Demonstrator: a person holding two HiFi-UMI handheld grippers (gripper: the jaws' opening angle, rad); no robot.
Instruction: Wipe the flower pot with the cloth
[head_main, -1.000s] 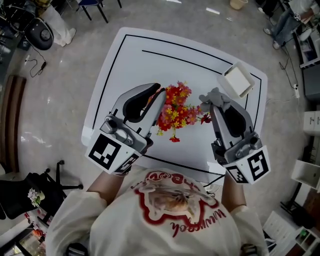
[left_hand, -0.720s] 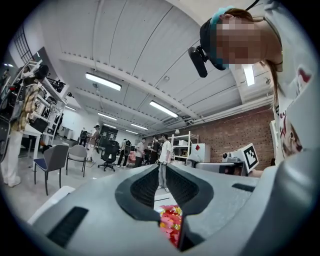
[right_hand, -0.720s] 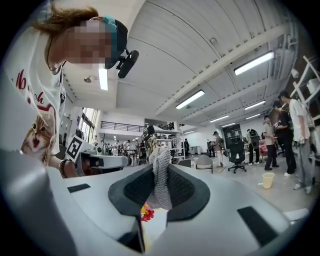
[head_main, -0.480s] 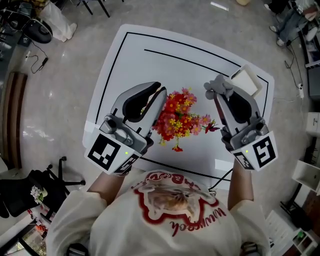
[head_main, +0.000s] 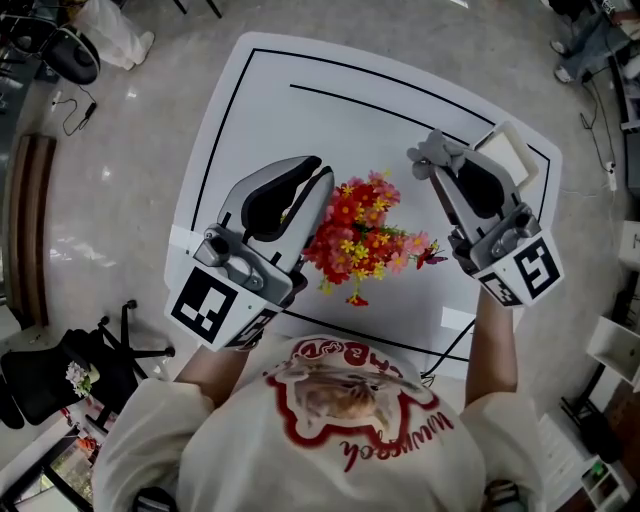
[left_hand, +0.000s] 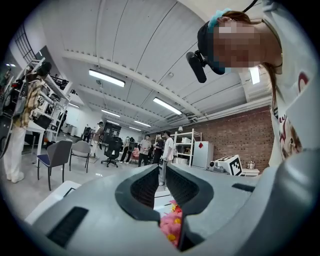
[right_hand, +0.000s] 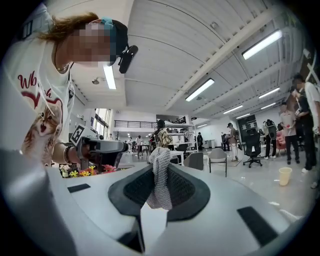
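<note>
White table (head_main: 300, 120) with black lines drawn on it, standing on a pale glossy floor (head_main: 110, 200); the person's cream printed shirt (head_main: 350, 420) fills the near edge of the head view. Left gripper (head_main: 322, 178) lies over the table's near-left part, pointing away from the person. Its jaws are drawn together; the left gripper view shows nothing clamped at the tips, only pink and yellow blossoms in the hollow behind them. Right gripper (head_main: 445, 178) is over the table's right side, also pointing away, well apart from the left one. The flowers (head_main: 360, 240), red, yellow and pink, stand on the table between the two grippers, pressed up against the inner side of the left gripper and nearer to it than to the right one. The pot is hidden under the blooms from above, so I cannot tell its shape or colour. A white box (head_main: 505, 155) sits at the table's far-right corner, just beside the right gripper. The right jaws are closed on a grey knitted cloth (head_main: 432, 157), which bunches out past the tips and hangs down between the jaws.
</note>
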